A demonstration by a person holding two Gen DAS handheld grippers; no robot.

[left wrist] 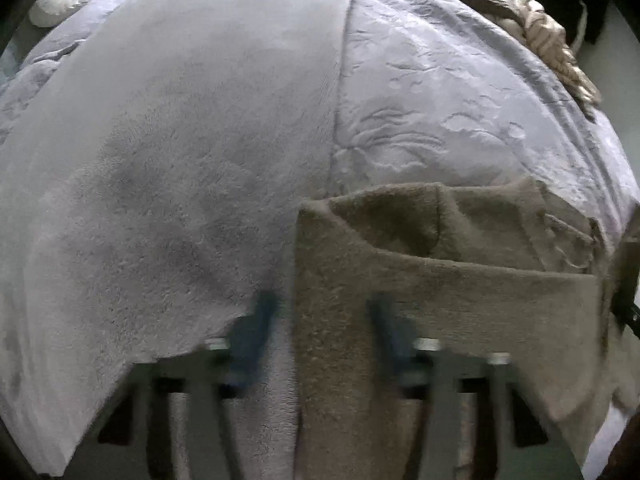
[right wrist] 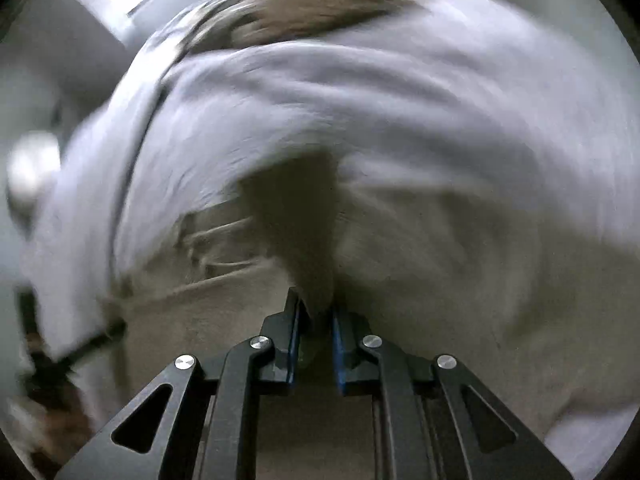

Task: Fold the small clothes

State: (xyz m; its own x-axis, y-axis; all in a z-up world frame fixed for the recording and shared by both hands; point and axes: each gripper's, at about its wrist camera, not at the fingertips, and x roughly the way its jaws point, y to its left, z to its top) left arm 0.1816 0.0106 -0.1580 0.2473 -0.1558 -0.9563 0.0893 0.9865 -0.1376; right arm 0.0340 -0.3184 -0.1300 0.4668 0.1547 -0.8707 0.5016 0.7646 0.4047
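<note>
The left gripper (left wrist: 320, 316) is hovering with jaws spread over the brown cloth's (left wrist: 440, 300) left edge on the grey fleece blanket (left wrist: 160, 140). The right gripper (right wrist: 316, 320) is pinching a cloth ridge; blurred motion risks dragging the fold crooked.

Bed with pale lilac embossed quilt (left wrist: 440, 92). On it: plush grey-lilac blanket (left wrist: 180, 140) spread left, brown cloth (left wrist: 440, 280) near front right, brown striped fabric (left wrist: 532, 28) at far edge.
</note>
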